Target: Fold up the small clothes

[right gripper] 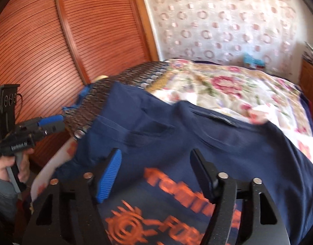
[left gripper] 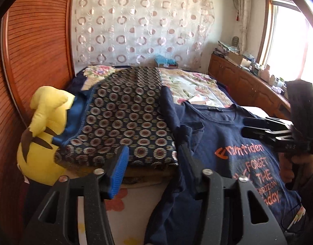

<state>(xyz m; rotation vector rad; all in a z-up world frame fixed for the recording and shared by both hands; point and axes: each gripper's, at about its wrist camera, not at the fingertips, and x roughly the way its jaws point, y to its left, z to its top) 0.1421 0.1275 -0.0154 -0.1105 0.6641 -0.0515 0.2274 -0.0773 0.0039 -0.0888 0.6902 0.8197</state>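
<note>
A T-shirt (left gripper: 224,143) lies spread on the bed (left gripper: 197,85), with a folded patterned quilt (left gripper: 123,114) just beside it on the left. A plush toy (left gripper: 44,134) sits left of the quilt, against the wardrobe (left gripper: 34,40).

A small navy blue T-shirt (left gripper: 221,143) lies front side up on a bed, spread mostly flat with soft wrinkles. Its round neckline points toward the far end of the bed. Orange lettering and a circular orange emblem cover the chest; the words "FORGET THE HORIZON" can be read. One short sleeve stretches toward the far left, its edge resting against a folded patterned cloth. The hem end hangs toward the near side.
</note>
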